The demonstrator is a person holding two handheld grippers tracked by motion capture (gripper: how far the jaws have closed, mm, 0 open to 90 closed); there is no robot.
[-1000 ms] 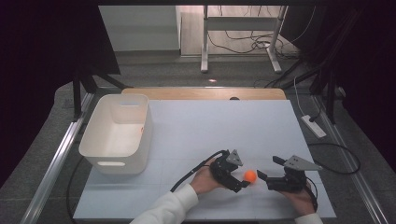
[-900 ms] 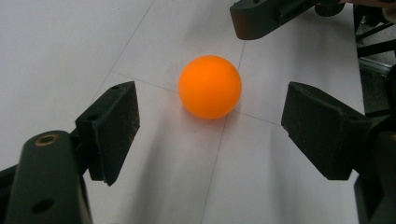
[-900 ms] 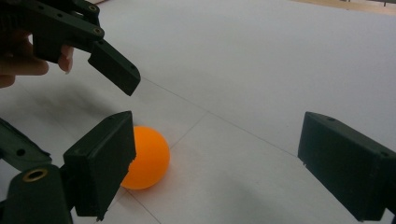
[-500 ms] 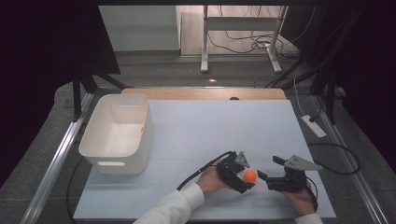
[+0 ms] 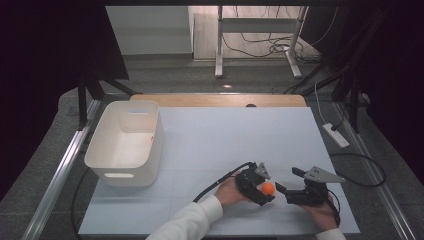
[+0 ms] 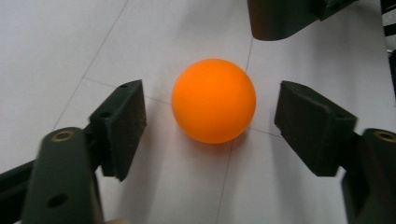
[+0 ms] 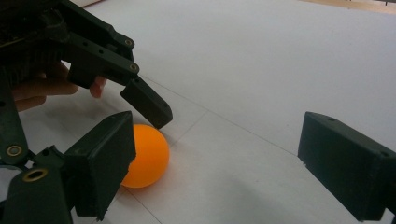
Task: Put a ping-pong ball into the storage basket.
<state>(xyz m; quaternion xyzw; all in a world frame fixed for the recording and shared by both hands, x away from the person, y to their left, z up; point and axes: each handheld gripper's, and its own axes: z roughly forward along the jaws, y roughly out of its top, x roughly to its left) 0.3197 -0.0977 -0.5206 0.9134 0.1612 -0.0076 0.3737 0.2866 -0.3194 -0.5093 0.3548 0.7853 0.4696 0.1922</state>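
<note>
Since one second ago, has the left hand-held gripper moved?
Yes. The left hand-held gripper has shifted slightly right, away from the white bin, its jaws closing around the orange ball.

I have brought my left gripper (image 5: 263,192) a little lower and nearer the orange ball (image 5: 268,188), and its jaws have just been closing around the ball, which sits between them, pads not yet touching.
</note>
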